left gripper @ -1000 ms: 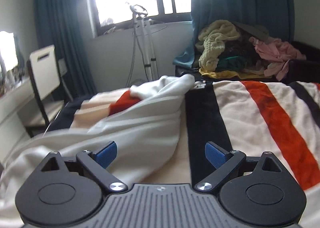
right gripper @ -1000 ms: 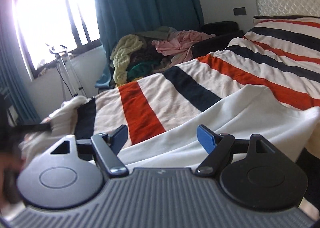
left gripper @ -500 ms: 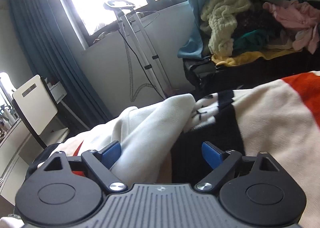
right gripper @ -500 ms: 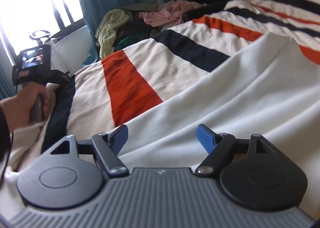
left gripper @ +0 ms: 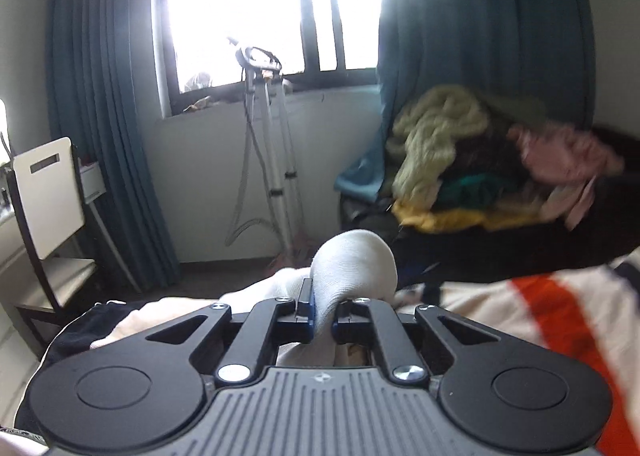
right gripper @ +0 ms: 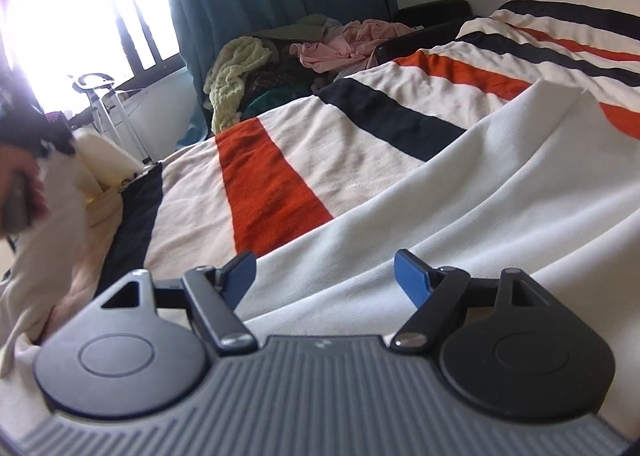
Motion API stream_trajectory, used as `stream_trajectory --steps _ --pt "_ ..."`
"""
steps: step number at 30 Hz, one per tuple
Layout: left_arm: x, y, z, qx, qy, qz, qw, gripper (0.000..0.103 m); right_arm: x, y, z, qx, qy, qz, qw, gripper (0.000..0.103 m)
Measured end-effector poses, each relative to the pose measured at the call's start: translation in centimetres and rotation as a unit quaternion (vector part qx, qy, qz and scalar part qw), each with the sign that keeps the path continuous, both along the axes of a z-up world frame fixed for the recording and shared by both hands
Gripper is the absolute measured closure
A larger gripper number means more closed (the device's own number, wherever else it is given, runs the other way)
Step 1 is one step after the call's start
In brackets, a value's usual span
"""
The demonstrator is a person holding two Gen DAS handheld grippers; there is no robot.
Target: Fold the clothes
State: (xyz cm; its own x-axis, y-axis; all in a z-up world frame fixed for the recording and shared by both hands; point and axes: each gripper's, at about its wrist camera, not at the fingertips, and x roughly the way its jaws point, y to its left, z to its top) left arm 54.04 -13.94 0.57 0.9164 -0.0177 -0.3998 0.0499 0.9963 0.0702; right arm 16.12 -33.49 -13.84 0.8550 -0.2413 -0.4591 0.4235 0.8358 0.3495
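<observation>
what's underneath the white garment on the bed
The white garment lies on the striped blanket, whose cream, orange and black bands run out from under its edge. Whatever else lies beneath the cloth is covered. The left gripper pinches one end.

Nothing readable anywhere, honestly. No words, brand names or numbers on anything in either view. Only mark I can spot is a tiny pale emblem stamped on the ribbed grey body of each hand-held gripper, left [left gripper: 322, 377] and right [right gripper: 320, 345], and it's way too small to make out what it says or shows.
</observation>
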Motion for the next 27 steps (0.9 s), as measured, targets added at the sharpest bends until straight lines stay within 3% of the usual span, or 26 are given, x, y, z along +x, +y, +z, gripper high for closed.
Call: stream_trajectory --steps 4,8,12,15,21,23,26,27 --pt "-5.7 2.0 5.3 -0.041 -0.051 -0.044 0.9969 0.096 -1.7 0.2 1.4 -0.028 -0.024 -0.01 0.999 0.025" --pt "-11.8 4.8 10.2 -0.096 -0.11 -0.114 0.9826 0.096 -3.2 0.4 2.5 -0.032 -0.032 -0.01 0.999 0.025" --pt "-14.2 8.6 12.5 -0.136 -0.13 -0.125 0.9741 0.096 -4.4 1.1 3.7 -0.05 -0.046 -0.007 0.998 0.025" --pt "-13.2 10.0 10.8 -0.127 -0.101 -0.098 0.9818 0.095 -4.8 1.2 4.1 -0.043 -0.048 -0.003 0.998 0.025" --pt "-9.4 10.2 3.1 -0.071 -0.025 -0.033 0.9966 0.091 -4.0 1.7 3.4 -0.049 -0.035 0.007 0.998 0.025" --pt "-7.8 10.1 0.8 -0.062 0.016 -0.015 0.9979 0.079 -3.6 1.9 2.9 -0.054 -0.032 0.016 0.998 0.025" --pt "-6.6 10.4 -0.9 -0.069 0.045 -0.025 0.9963 0.055 -2.5 2.4 2.2 -0.065 -0.024 0.024 0.997 0.025" --pt "-7.1 10.2 -0.9 -0.062 0.047 -0.029 0.9966 0.035 -2.2 2.4 2.0 -0.059 -0.022 0.029 0.998 0.025"
